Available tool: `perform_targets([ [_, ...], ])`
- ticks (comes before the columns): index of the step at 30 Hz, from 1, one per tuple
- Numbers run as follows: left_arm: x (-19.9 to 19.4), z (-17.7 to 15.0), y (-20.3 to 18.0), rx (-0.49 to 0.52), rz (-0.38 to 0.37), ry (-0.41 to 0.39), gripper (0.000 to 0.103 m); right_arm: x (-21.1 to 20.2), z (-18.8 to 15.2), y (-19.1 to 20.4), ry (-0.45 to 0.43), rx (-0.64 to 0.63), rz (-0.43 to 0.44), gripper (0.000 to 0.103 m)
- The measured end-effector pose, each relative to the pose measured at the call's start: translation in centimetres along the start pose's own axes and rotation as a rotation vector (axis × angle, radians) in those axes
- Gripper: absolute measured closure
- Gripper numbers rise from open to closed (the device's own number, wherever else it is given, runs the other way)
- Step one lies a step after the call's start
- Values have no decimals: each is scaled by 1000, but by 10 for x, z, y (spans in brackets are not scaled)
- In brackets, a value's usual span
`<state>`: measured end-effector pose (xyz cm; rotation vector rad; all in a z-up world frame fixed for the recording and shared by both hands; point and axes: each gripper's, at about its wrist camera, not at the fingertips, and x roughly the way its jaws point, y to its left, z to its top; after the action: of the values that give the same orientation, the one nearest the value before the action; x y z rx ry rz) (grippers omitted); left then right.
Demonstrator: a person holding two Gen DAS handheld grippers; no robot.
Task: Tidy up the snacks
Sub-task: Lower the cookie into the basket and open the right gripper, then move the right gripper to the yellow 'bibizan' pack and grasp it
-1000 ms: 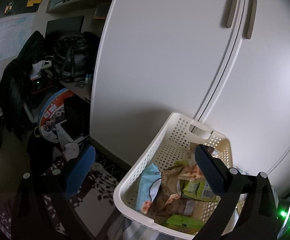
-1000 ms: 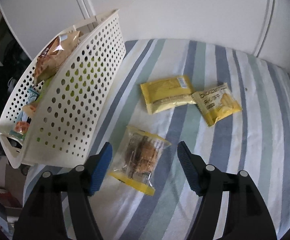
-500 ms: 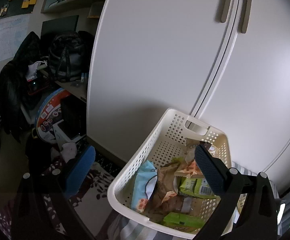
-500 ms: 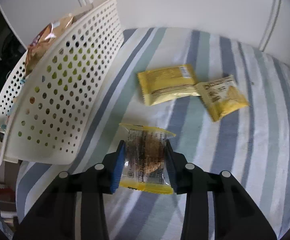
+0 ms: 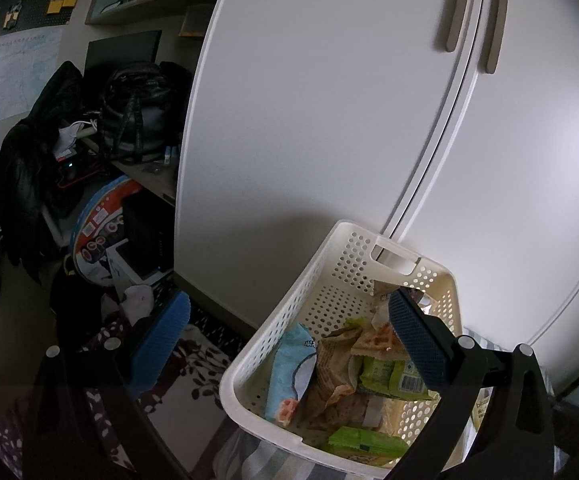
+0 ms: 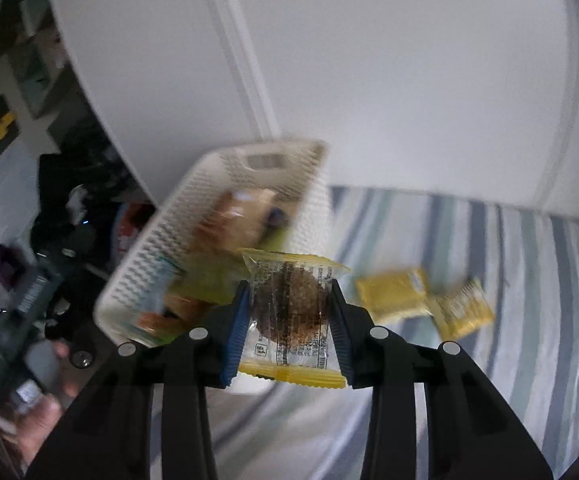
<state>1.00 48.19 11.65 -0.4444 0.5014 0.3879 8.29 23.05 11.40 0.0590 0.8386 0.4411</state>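
Observation:
My right gripper (image 6: pixel 289 320) is shut on a clear, yellow-edged cookie packet (image 6: pixel 291 312), held in the air above the striped bed cover (image 6: pixel 529 340). Behind the packet stands the white perforated basket (image 6: pixel 161 256), blurred, with several snack packs inside. Two yellow snack packs (image 6: pixel 393 294) (image 6: pixel 463 310) lie on the cover to the right. In the left wrist view the same basket (image 5: pixel 301 304) sits at the bed's edge with green, blue and brown packs in it. My left gripper (image 5: pixel 289 340) hangs open, its right finger over the basket and its left finger beyond the rim.
White wardrobe doors (image 5: pixel 329 100) rise right behind the basket. To the left are a dark jacket on a chair (image 5: pixel 29 168), a black bag (image 5: pixel 137 112) on a desk and a patterned rug (image 5: pixel 193 372). A person's hand (image 6: pixel 45 412) shows low left in the right wrist view.
My right gripper closed on the cookie packet, lifted it off the cover and swung toward the basket. The left gripper barely moved and stayed open.

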Motion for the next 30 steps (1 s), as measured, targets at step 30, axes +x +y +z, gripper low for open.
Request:
perform_targets([
  [30,-1,-3,-14,35,-15,9,2,12,-6,-34,18,116,-12,35],
])
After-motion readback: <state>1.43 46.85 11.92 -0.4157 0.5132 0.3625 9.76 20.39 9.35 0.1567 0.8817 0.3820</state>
